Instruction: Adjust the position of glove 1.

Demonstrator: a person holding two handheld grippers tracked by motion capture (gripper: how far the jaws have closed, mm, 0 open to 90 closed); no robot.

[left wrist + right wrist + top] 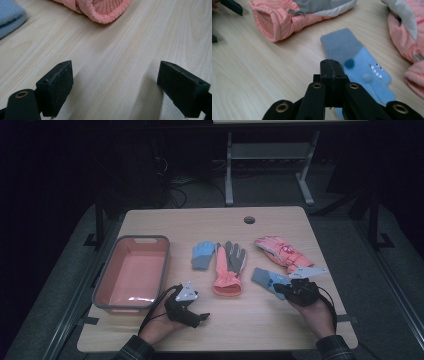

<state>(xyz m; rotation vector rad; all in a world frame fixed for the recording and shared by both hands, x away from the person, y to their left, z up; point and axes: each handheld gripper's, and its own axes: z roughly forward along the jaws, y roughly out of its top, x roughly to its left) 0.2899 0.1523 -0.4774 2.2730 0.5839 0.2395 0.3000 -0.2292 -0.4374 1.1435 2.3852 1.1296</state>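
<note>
a: what's ahead of each hand-held gripper?

b: past the left hand-held gripper (201, 318), jaws spread wide over bare bench (260, 320), lies the pink-and-grey ski glove (228, 268): padded, soft, light; pinch its ribbed cuff, which points back at the jaws.

a: and the right hand-held gripper (331, 65)?

b: jaws pressed together, empty i think. just ahead, maybe touching, the small blue knit mitten (359, 65), limp; take its grey cuff. it runs diagonally away.

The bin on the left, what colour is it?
The bin is salmon pink inside with a grey rim, clearest in the high view.
</note>
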